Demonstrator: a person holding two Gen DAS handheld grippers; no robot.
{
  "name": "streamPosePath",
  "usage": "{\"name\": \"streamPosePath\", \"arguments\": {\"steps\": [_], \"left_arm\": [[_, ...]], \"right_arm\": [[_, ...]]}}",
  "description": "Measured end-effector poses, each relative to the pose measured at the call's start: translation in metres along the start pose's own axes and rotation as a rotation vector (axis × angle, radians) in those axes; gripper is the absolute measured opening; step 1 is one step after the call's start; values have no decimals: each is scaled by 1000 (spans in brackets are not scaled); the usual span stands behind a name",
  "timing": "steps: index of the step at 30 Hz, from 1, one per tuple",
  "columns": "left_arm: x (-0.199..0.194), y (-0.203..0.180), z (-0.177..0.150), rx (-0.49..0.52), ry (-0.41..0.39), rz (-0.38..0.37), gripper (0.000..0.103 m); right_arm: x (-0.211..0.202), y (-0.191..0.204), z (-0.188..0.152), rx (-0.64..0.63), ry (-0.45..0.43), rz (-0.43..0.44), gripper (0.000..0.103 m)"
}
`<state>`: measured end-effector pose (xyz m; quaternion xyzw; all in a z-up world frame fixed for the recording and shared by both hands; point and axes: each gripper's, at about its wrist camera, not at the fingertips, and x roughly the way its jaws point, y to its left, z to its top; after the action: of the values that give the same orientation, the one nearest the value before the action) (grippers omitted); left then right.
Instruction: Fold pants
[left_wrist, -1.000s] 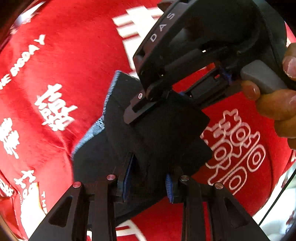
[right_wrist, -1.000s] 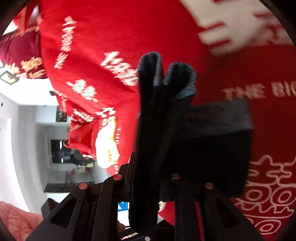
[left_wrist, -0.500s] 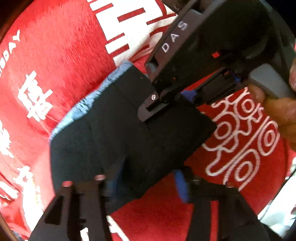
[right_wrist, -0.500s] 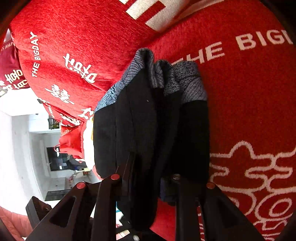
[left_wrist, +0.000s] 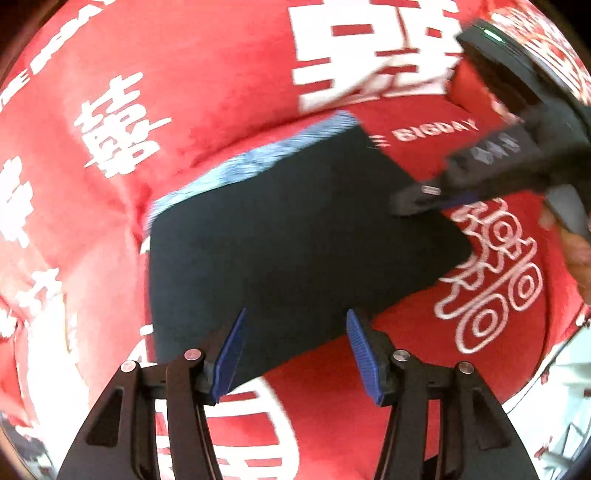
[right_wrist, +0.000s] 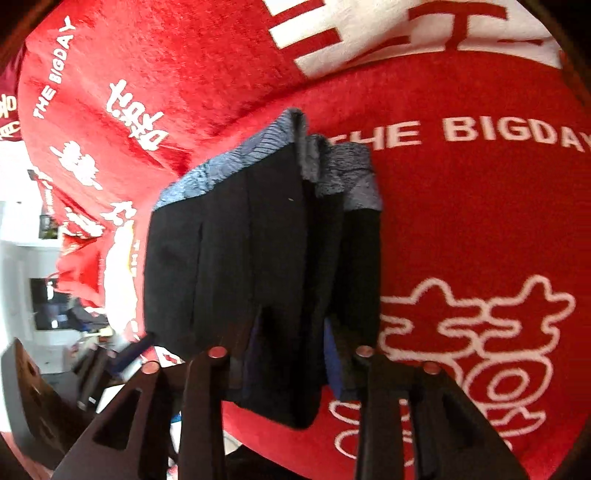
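The black pants (left_wrist: 295, 236), with a blue-grey patterned waistband (left_wrist: 258, 158), lie folded into a flat rectangle on the red blanket (left_wrist: 207, 74). My left gripper (left_wrist: 297, 354) is open just above their near edge, and its blue pads (left_wrist: 232, 354) touch nothing. My right gripper (left_wrist: 417, 199) reaches in at the pants' far right corner. In the right wrist view the pants (right_wrist: 229, 258) bunch in upright folds. One fold stands between the fingers of the right gripper (right_wrist: 293, 354). Its jaws are opening, and the blue pad (right_wrist: 332, 354) shows bare beside the cloth.
The red blanket (right_wrist: 480, 221), printed with white characters and "THE BIGDAY", covers the whole surface and is wrinkled. It drops off at the left of the right wrist view, with a white room (right_wrist: 22, 266) beyond. A hand (left_wrist: 580, 254) holds the right gripper's handle.
The left gripper let go of the pants and opened, and the pants now lie flat. The right gripper sank toward the blanket and its jaws spread wider around the fold.
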<state>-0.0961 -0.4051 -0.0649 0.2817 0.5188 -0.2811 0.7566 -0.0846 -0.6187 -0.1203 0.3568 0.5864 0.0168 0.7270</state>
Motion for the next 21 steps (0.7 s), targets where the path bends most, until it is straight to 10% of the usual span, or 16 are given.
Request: {"name": "streamPosePath", "arguments": {"steps": [10, 21], "left_arm": [[13, 92, 12, -227, 10, 51, 57], [92, 164, 63, -473, 84, 63, 57]], "right_arm": [[-35, -4, -24, 101, -120, -193, 51], [-19, 48, 0, -51, -150, -169, 43]]}}
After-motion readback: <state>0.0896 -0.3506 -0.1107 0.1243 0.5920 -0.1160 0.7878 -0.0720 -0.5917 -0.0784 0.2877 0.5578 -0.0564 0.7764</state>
